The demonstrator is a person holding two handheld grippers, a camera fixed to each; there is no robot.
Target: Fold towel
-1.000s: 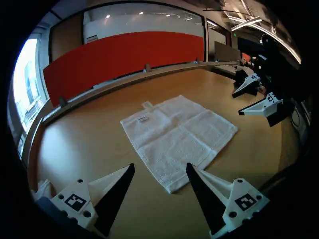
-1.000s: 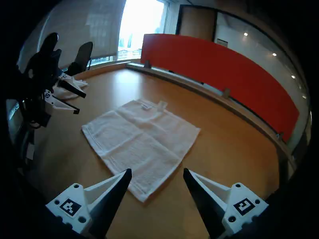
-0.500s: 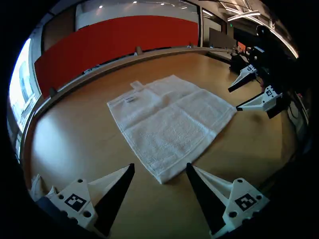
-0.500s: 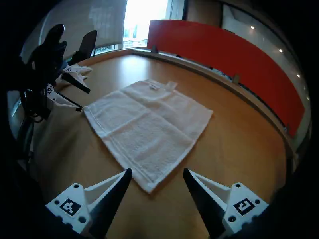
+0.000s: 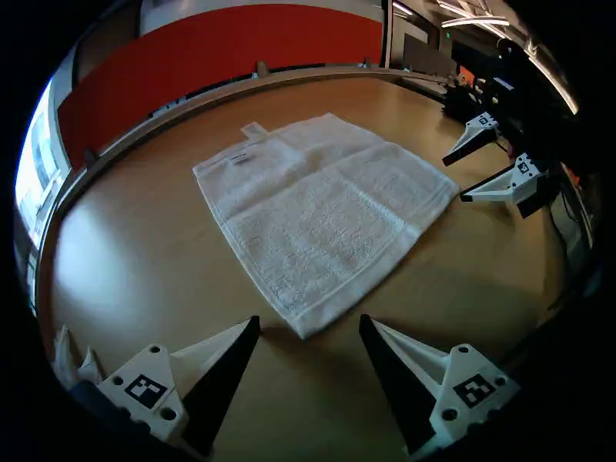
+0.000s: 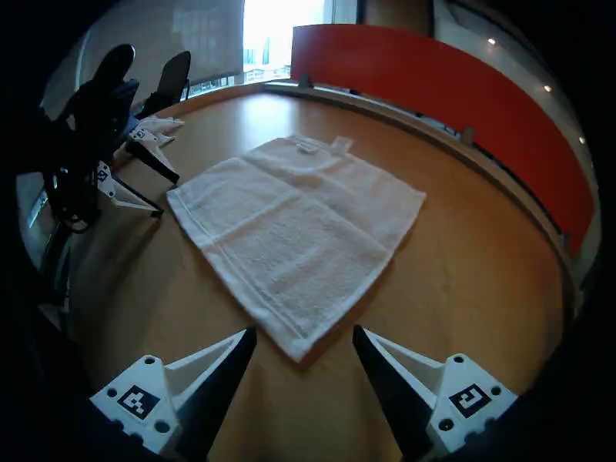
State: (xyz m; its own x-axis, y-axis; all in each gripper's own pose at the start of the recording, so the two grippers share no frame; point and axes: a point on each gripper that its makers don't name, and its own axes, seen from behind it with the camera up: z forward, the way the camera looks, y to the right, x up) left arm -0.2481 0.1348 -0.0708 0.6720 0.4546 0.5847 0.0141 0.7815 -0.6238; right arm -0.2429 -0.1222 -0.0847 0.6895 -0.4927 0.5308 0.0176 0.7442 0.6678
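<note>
A white towel (image 5: 323,208) lies flat and unfolded on the wooden table (image 5: 131,254), with a small label and loop at its far edge. My left gripper (image 5: 308,339) stands open low over the table, and the towel's nearest corner lies just ahead between its fingertips. My right gripper (image 5: 454,181) shows at the right, open, right beside the towel's right corner. In the right gripper view the towel (image 6: 296,223) spreads ahead, and its near corner reaches between the fingertips of the open right gripper (image 6: 302,339). There the left gripper (image 6: 168,197) sits at the towel's left corner.
A long red partition (image 5: 215,54) runs along the table's far edge (image 6: 462,85). Black chairs (image 6: 173,77) stand by a bright window. A crumpled white cloth (image 6: 158,123) lies on the table behind the left gripper. Bare tabletop (image 6: 477,254) surrounds the towel.
Both grippers have moved forward and lower toward the towel, so its near corners now lie between their fingertips. The towel has not moved. Both stay open.
</note>
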